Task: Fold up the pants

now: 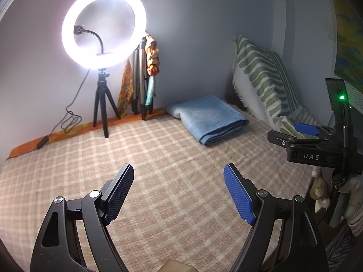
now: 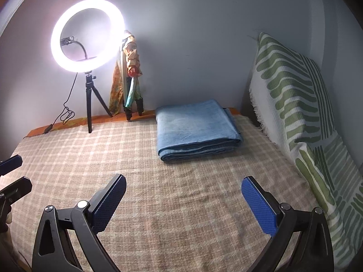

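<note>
Folded blue pants [image 2: 197, 129]: upper centre, long axis crosswise; right gripper [image 2: 183, 201] nearer, left gripper [image 1: 179, 190] farther; both agape, empty.

One marking can be read

The letters "DAS" are printed in pale capitals on the black body of the right gripper [image 1: 306, 129], seen in the left wrist view.

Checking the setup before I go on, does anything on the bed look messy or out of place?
Nothing stands out. The blue pants lie neatly folded on the checked bedspread, and both grippers, left and right, are open and empty.
</note>
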`<act>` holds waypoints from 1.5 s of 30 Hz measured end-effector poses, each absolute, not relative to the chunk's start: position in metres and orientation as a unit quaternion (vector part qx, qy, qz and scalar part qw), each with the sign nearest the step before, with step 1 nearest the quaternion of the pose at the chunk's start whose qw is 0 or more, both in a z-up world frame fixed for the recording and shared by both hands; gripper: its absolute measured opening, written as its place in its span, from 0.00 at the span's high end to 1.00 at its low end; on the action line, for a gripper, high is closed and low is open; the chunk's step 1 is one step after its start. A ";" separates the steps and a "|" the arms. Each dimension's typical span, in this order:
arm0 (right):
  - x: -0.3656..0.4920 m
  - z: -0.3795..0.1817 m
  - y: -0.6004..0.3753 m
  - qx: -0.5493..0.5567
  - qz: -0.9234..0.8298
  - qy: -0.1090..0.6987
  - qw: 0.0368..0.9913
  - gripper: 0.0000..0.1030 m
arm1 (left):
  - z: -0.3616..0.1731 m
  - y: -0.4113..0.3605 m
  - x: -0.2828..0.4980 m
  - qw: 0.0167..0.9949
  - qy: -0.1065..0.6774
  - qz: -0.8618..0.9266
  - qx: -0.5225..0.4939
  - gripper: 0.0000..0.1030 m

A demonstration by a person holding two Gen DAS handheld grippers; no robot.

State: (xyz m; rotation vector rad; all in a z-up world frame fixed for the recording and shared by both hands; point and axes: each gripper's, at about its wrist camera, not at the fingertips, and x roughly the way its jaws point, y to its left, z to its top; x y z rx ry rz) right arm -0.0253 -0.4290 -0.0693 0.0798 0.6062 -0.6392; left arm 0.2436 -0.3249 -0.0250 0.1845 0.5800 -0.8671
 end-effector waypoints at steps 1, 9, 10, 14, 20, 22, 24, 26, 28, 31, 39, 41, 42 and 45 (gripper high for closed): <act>-0.025 -0.070 -0.429 0.040 -0.311 0.291 0.904 0.00 | -0.024 -0.324 0.243 0.867 0.270 -0.408 0.089 0.21; -0.023 -0.073 -0.426 0.031 -0.314 0.283 0.906 0.00 | -0.017 -0.314 0.231 0.887 0.227 -0.390 0.101 0.01; -0.023 -0.073 -0.426 0.032 -0.313 0.281 0.907 0.00 | -0.016 -0.313 0.230 0.888 0.223 -0.390 0.102 0.01; -0.023 -0.073 -0.426 0.038 -0.310 0.279 0.908 0.00 | -0.014 -0.312 0.228 0.889 0.224 -0.387 0.097 0.01; -0.025 -0.073 -0.426 0.041 -0.313 0.271 0.909 0.00 | -0.017 -0.309 0.228 0.890 0.229 -0.383 0.091 0.01; -0.026 -0.073 -0.426 0.043 -0.314 0.269 0.909 0.00 | -0.018 -0.309 0.229 0.889 0.234 -0.383 0.086 0.01; -0.026 -0.073 -0.427 0.044 -0.317 0.268 0.909 0.00 | -0.018 -0.308 0.229 0.890 0.235 -0.381 0.084 0.01; -0.026 -0.074 -0.428 0.046 -0.317 0.267 0.909 0.00 | -0.018 -0.308 0.229 0.889 0.238 -0.382 0.083 0.01; -0.026 -0.074 -0.428 0.045 -0.316 0.267 0.909 0.00 | -0.019 -0.308 0.230 0.888 0.241 -0.383 0.083 0.01; -0.027 -0.074 -0.428 0.045 -0.317 0.268 0.909 0.00 | -0.020 -0.309 0.229 0.887 0.244 -0.383 0.085 0.01; -0.023 -0.076 -0.426 0.043 -0.313 0.269 0.910 0.00 | -0.020 -0.307 0.230 0.886 0.245 -0.385 0.083 0.01; -0.021 -0.077 -0.425 0.043 -0.312 0.270 0.910 0.00 | -0.020 -0.306 0.231 0.886 0.245 -0.385 0.083 0.01; -0.021 -0.077 -0.424 0.043 -0.312 0.270 0.910 0.00 | -0.020 -0.306 0.231 0.886 0.246 -0.384 0.083 0.01; -0.020 -0.077 -0.423 0.043 -0.311 0.270 0.910 0.00 | -0.020 -0.304 0.231 0.885 0.247 -0.385 0.083 0.01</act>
